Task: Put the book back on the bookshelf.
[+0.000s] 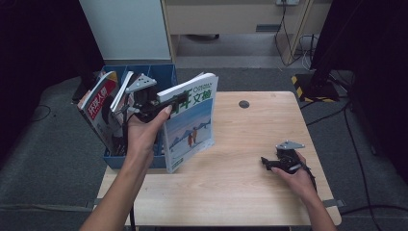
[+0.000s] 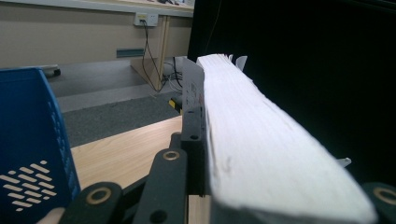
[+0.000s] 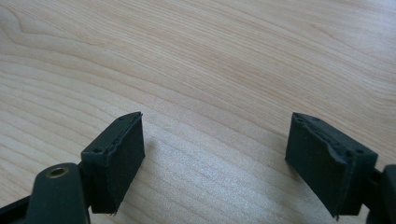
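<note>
A thick book (image 1: pixel 192 130) with a snowy cover and green characters stands upright and tilted at the table's left, beside a blue basket (image 1: pixel 163 73). My left gripper (image 1: pixel 168 103) is shut on the book's top edge. In the left gripper view the white page block (image 2: pixel 261 140) fills the space between the jaws, with one black finger (image 2: pixel 192 135) pressed against it. I cannot tell whether the book's lower corner touches the table. My right gripper (image 1: pixel 269 162) rests low over the table at the right, open, with bare wood between its jaws (image 3: pixel 215 158).
The blue basket (image 2: pixel 28 149) holds several magazines (image 1: pixel 103 108) leaning left. A round grommet (image 1: pixel 244 104) sits near the wooden table's (image 1: pixel 240 183) far edge. Cables and a striped floor marker (image 1: pixel 303 84) lie beyond the table.
</note>
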